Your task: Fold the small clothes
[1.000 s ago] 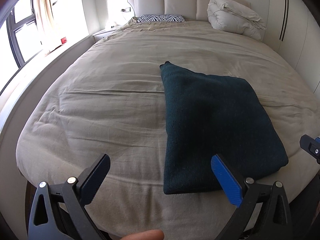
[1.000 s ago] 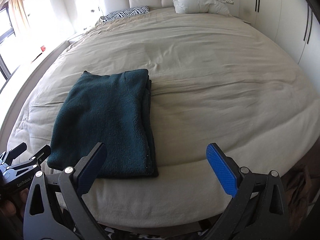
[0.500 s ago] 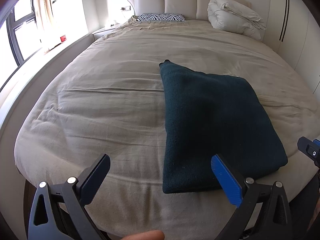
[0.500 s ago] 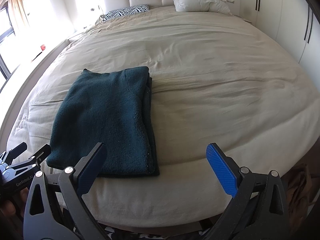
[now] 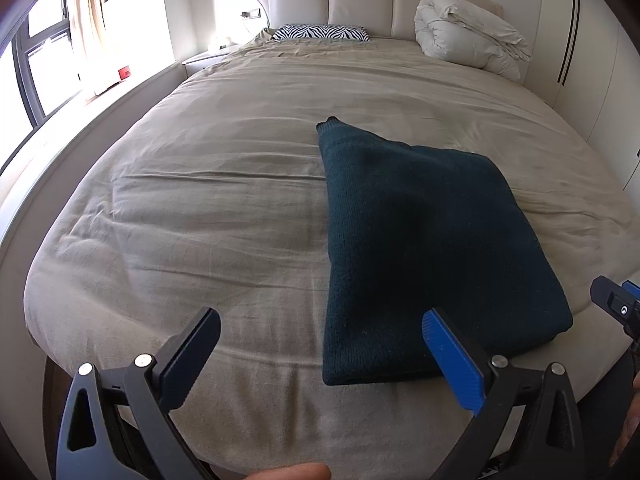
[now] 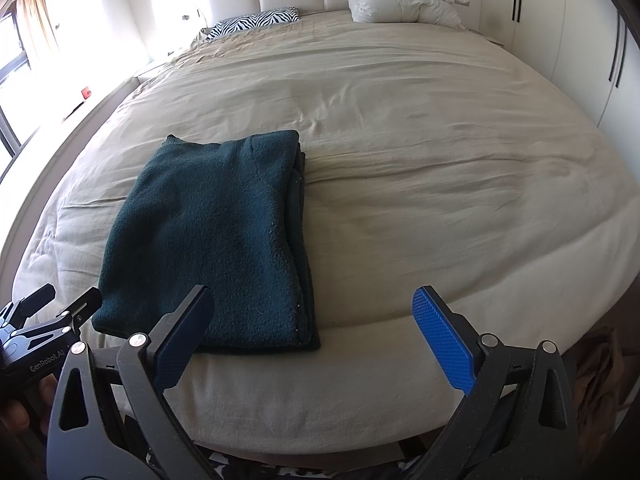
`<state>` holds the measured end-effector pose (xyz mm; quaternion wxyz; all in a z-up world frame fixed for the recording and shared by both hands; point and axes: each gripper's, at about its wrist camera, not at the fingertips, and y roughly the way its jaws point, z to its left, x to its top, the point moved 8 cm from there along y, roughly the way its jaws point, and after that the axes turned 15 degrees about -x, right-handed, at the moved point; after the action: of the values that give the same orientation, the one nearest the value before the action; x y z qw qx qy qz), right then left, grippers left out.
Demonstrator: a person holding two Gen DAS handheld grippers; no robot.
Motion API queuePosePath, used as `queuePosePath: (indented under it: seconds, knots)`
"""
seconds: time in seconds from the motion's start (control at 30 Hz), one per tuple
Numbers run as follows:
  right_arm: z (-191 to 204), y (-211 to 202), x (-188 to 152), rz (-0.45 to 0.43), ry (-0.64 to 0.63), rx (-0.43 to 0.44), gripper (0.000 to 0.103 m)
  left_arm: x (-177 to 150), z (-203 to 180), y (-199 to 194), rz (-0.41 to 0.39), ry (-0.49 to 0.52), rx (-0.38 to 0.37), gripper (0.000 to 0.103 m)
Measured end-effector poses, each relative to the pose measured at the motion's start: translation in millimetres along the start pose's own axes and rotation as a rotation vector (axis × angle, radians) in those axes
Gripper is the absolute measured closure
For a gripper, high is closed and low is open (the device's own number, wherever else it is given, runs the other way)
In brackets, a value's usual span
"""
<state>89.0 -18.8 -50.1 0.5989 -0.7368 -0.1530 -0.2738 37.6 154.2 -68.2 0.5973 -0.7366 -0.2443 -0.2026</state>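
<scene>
Our left gripper (image 5: 320,354) hangs in the air over the near edge of the bed (image 5: 192,200). Its two fingers are spread wide, and it holds nothing. Our right gripper (image 6: 310,338) is the same, spread wide with nothing in it.

Between them lies the sweater (image 6: 216,240). It is dark green and soft. It sits near the foot of the bed, folded into a long flat shape. The stacked edges show on its right side, and a corner sticks out a little at the far end.

We think it needs one more fold, from the near end up to the far end. Here is what could go wrong. If we pinch only the top layer, the stack will slide open and the fold will come undone. If one gripper lifts before the other, the sweater will twist and end up crooked. The near end is close to the edge of the bed, so a pull toward us could drag it off. The sheet is loose and wrinkly, and we might grab it too.
</scene>
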Motion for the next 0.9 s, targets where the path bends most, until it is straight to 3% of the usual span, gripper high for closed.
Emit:
queuePosePath:
  seconds: [0.9]
  knots:
    - [1.0,0.3,-0.7,0.003,-0.003,-0.001,0.002,-2.6,-0.1,2.8,0.007,-0.002,-0.005,0.000]
